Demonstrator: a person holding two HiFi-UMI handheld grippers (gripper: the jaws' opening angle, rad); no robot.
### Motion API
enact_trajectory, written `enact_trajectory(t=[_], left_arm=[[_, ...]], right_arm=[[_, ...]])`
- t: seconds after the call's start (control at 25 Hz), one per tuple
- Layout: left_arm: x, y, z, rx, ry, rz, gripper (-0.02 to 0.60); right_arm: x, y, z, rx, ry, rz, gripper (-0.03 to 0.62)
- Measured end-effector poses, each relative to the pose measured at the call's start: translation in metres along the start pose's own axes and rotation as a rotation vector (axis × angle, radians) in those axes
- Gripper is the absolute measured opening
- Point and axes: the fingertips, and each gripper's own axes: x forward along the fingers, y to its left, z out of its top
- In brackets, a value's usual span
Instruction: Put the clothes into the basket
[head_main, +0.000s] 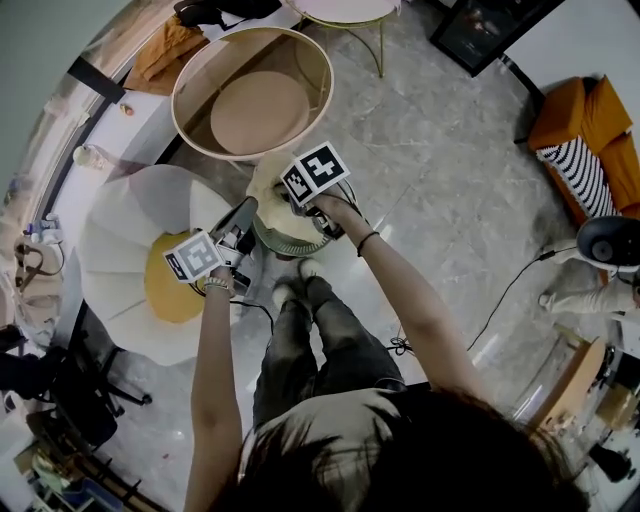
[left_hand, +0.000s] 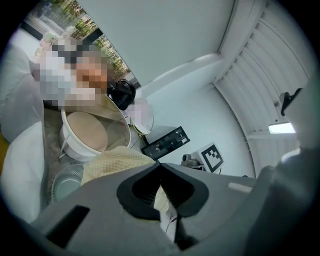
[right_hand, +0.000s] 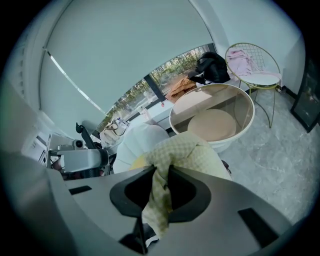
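The pale yellow checked cloth (right_hand: 192, 150) hangs in the air between the two grippers, just short of the near rim of the round white basket with a tan bottom (head_main: 305, 70) and not inside it. The left gripper (left_hand: 160, 170) has its jaws pinched on one edge of the cloth, and the right gripper (right_hand: 161, 172) has its jaws clamped on a bunched fold of it. Below the cloth a round grey wire-grilled object (head_main: 290, 240) lies on the grey stone-patterned floor (head_main: 450, 200).
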Motion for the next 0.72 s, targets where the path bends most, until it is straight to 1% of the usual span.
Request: enact_trajectory(t=[0.16, 0.36, 0.72], left_arm=[[0.018, 0.007, -0.018, -0.006, 0.053, -0.001, 0.011], [0.024, 0.025, -0.041, -0.020, 0.117, 0.004, 0.011], [0.031, 0.060, -0.059, -0.014, 0.194, 0.010, 0.011]], right_arm=[[0.004, -0.019, -0.009, 0.046, 0.008, -0.028, 0.057], [0.022, -0.033, -0.028, 0.082, 0.019, -0.067, 0.058], [0.055, -0.059, -0.048, 0.122, 0.006, -0.105, 0.058]])
